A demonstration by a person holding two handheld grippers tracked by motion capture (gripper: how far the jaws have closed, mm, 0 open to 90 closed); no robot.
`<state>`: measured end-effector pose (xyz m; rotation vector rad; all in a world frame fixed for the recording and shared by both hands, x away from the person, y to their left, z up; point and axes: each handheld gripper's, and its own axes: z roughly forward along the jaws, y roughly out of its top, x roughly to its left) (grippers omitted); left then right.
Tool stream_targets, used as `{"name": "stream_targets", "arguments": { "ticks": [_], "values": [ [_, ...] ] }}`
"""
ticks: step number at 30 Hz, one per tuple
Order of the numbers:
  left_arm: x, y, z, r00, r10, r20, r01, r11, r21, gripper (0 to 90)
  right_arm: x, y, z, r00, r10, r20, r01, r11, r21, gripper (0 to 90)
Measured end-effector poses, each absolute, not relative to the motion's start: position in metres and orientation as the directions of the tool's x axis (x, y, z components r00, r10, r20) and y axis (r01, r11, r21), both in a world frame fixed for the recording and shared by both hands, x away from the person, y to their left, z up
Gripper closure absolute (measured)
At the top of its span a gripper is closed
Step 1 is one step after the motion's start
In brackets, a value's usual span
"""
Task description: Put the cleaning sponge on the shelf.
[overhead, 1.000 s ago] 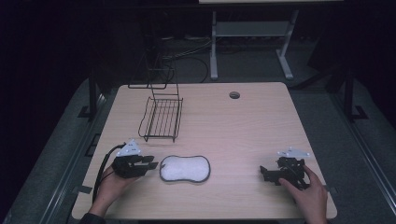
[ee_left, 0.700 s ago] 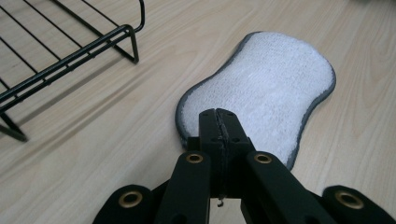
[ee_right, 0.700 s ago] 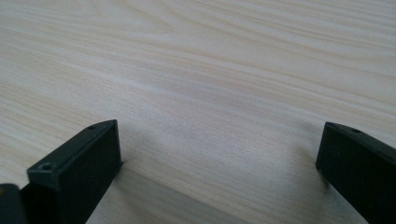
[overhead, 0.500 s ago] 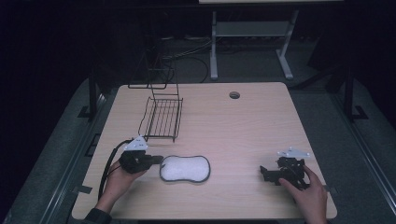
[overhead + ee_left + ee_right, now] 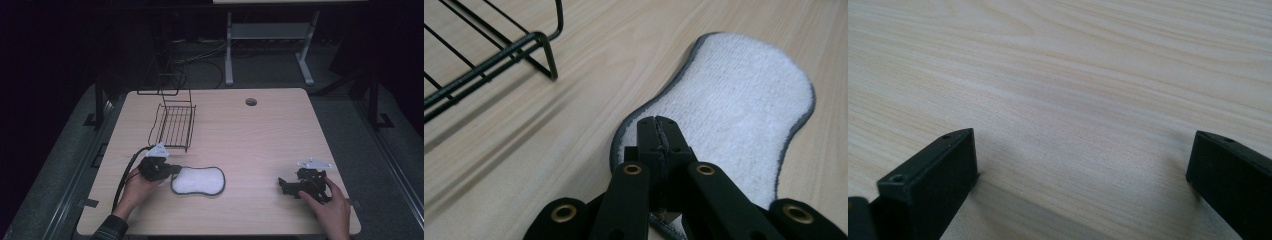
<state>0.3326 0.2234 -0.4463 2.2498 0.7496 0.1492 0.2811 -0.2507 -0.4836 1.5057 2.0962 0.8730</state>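
Note:
A white, peanut-shaped pad (image 5: pixel 198 181) with a grey rim lies flat on the wooden table (image 5: pixel 260 135), front left of centre. My left gripper (image 5: pixel 175 170) sits at the pad's left end. In the left gripper view its jaws are pressed together, and the gripper (image 5: pixel 658 125) reaches over the near edge of the pad (image 5: pixel 744 100) with nothing seen between them. My right gripper (image 5: pixel 283 186) rests low at the front right, held by a hand. In the right gripper view this gripper (image 5: pixel 1083 150) stands wide open over bare wood.
A black wire rack (image 5: pixel 174 125) stands at the back left of the table, its near corner (image 5: pixel 484 55) close to my left gripper. A round cable hole (image 5: pixel 251 102) is near the far edge. A metal stand (image 5: pixel 265 35) is behind the table.
My left gripper has slid right and slightly forward, from beside the pad to over its left end. The right gripper has stayed put.

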Motion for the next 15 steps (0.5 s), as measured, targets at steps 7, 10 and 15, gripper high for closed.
{"name": "stream_targets", "arguments": {
  "ticks": [7,10,15],
  "values": [
    [0.330,0.220,-0.448,0.833,0.543,-0.109,0.461,-0.572,0.678,89.8,0.281,-0.251,-0.484,-0.330,0.944,0.027,0.684,0.219,0.696,0.0],
    [0.327,0.221,-0.449,0.834,0.539,-0.117,0.464,-0.570,0.678,89.8,0.281,-0.251,-0.484,-0.330,0.944,0.027,0.684,0.219,0.696,0.0],
    [0.321,0.221,-0.449,0.836,0.535,-0.118,0.463,-0.575,0.675,89.8,0.281,-0.251,-0.484,-0.330,0.944,0.027,0.684,0.219,0.696,0.0]
  ]
}}
